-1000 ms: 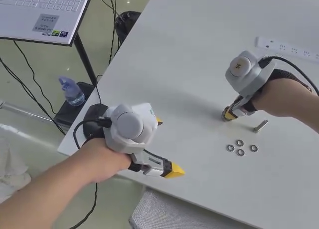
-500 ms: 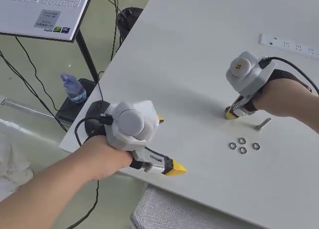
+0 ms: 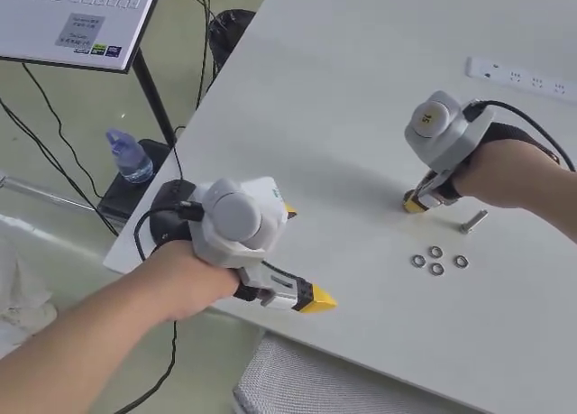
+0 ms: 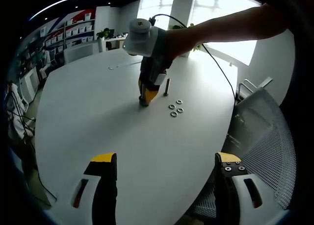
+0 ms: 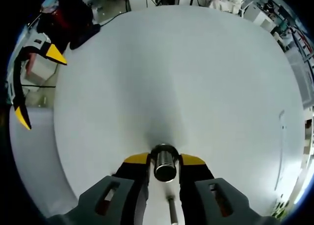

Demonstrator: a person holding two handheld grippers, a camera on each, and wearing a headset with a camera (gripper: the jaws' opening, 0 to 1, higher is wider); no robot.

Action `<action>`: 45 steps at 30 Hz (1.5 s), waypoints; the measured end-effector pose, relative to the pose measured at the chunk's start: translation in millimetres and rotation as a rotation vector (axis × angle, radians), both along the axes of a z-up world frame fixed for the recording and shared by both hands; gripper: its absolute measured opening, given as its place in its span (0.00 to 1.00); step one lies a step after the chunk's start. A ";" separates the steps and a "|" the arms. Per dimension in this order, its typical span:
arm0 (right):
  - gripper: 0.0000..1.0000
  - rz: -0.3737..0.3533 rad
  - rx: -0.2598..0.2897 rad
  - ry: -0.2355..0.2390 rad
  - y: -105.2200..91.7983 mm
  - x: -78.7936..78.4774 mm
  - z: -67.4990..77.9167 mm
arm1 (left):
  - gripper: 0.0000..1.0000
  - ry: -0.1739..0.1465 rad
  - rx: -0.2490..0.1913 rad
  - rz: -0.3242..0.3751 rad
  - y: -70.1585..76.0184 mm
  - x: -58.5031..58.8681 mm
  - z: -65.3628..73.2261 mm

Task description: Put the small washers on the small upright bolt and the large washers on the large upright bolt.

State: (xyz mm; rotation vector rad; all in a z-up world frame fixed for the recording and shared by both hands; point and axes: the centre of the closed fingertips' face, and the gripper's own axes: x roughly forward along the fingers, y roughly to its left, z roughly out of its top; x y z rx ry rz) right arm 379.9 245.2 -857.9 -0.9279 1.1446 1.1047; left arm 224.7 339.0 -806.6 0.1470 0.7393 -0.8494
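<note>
The right gripper (image 3: 416, 202) is clamping its yellow-tipped jaws on the large bolt (image 5: 165, 170), which is standing on the white table (image 3: 343, 116) at the right of the head view. The left gripper (image 3: 305, 256) is hovering at the lower left with its jaws spread wide, gripping nothing. A laptop (image 3: 72, 17) is sitting at the upper left, cut off by the frame edge, and below it a capped bottle (image 3: 129, 160) is standing, its contents unclear. The small bolt (image 3: 472, 221) is lying on its side just right of the clamped jaws, and four washers (image 3: 438, 261) are clustering below it. Grippers, bolts and washers are keeping the places they had half a second ago. The washers' sizes are too small to tell apart.
</note>
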 end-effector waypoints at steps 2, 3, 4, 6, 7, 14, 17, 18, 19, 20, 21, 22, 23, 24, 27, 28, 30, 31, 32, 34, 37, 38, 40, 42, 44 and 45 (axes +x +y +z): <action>0.23 0.007 0.001 -0.003 0.2 -0.5 0.0 | 0.81 -0.001 -0.001 -0.002 -0.9 0.0 0.5; 0.23 0.011 0.001 -0.003 0.1 -0.9 -0.1 | 0.81 -0.001 -0.001 -0.002 -1.1 0.0 0.8; 0.23 0.014 0.001 -0.004 0.4 -1.2 0.0 | 0.81 -0.002 -0.002 -0.002 -1.3 0.1 1.1; 0.23 0.035 0.001 -0.008 0.1 -0.3 -2.1 | 0.82 -0.001 -0.001 -0.004 -1.6 -0.1 1.3; 0.23 0.039 0.002 -0.009 0.4 -0.2 -2.1 | 0.82 -0.001 -0.001 -0.005 -1.6 -0.2 1.2; 0.24 0.060 0.002 -0.008 0.2 -1.2 -2.4 | 0.81 -0.002 0.003 -0.006 -0.5 -0.8 1.6; 0.33 0.059 0.008 -0.005 0.7 -0.8 -2.8 | 0.81 -0.003 -0.001 0.000 0.7 -0.8 3.1; 0.37 0.060 0.009 -0.007 0.7 -0.6 -2.7 | 0.81 -0.003 -0.002 0.003 1.0 -0.8 3.1; 0.38 0.067 0.009 -0.009 0.6 -0.4 -2.2 | 0.81 -0.002 -0.001 0.002 1.4 -1.3 2.6; 0.38 0.069 0.008 -0.009 0.2 0.7 -2.6 | 0.81 -0.002 0.002 0.000 1.8 -1.7 1.9; 0.38 0.069 0.009 -0.006 -0.2 2.4 -3.4 | 0.81 -0.002 0.005 -0.001 1.8 -2.5 1.8; 0.38 0.069 0.010 -0.004 -0.3 2.6 -3.0 | 0.81 -0.003 0.004 -0.001 1.7 -2.7 2.1; 0.38 0.067 0.011 -0.003 -0.4 2.7 -2.3 | 0.81 -0.004 0.003 -0.001 1.4 -2.7 2.6; 0.39 0.068 0.013 -0.002 -0.4 2.1 -1.6 | 0.81 -0.005 0.001 -0.001 1.1 -2.6 3.0; 0.40 0.066 0.024 0.001 -0.3 1.2 -0.6 | 0.81 -0.007 0.001 -0.005 -0.8 -3.1 4.6; 0.40 0.069 0.030 -0.004 0.1 0.3 2.4 | 0.81 -0.008 0.001 -0.006 -1.3 -3.2 5.0; 0.40 0.070 0.034 -0.002 -0.3 -0.8 6.5 | 0.81 -0.009 0.001 -0.008 -1.9 -3.1 5.5; 0.40 0.071 0.035 -0.002 -0.3 -1.0 7.4 | 0.81 -0.011 0.001 -0.009 -2.4 -3.1 6.0; 0.40 0.072 0.039 -0.002 -0.3 -1.7 10.1 | 0.81 -0.011 0.001 -0.009 -2.9 -3.2 6.2; 0.40 0.072 0.048 -0.002 -0.1 -2.4 14.4 | 0.81 -0.013 0.002 -0.013 -3.7 -3.2 6.5; 0.40 0.062 0.069 -0.012 -0.5 -2.6 25.1 | 0.82 -0.017 0.002 -0.015 -5.7 -2.4 8.7; 0.40 0.061 0.071 -0.014 -0.9 -2.7 27.3 | 0.82 -0.017 0.002 -0.014 -6.1 -2.3 9.2; 0.40 0.061 0.077 -0.021 -2.7 -3.1 33.0 | 0.82 -0.019 0.003 -0.016 -8.0 -2.1 10.5; 0.40 0.058 0.082 -0.023 -4.6 -3.4 37.7 | 0.82 -0.021 0.001 -0.017 -9.3 -2.0 11.3; 0.40 0.049 0.093 -0.021 -7.1 -1.9 39.0 | 0.82 -0.024 0.002 -0.020 -11.1 -2.5 12.9; 0.40 0.041 0.101 -0.024 -8.7 -0.2 39.3 | 0.82 -0.026 0.002 -0.019 -11.5 -2.5 14.2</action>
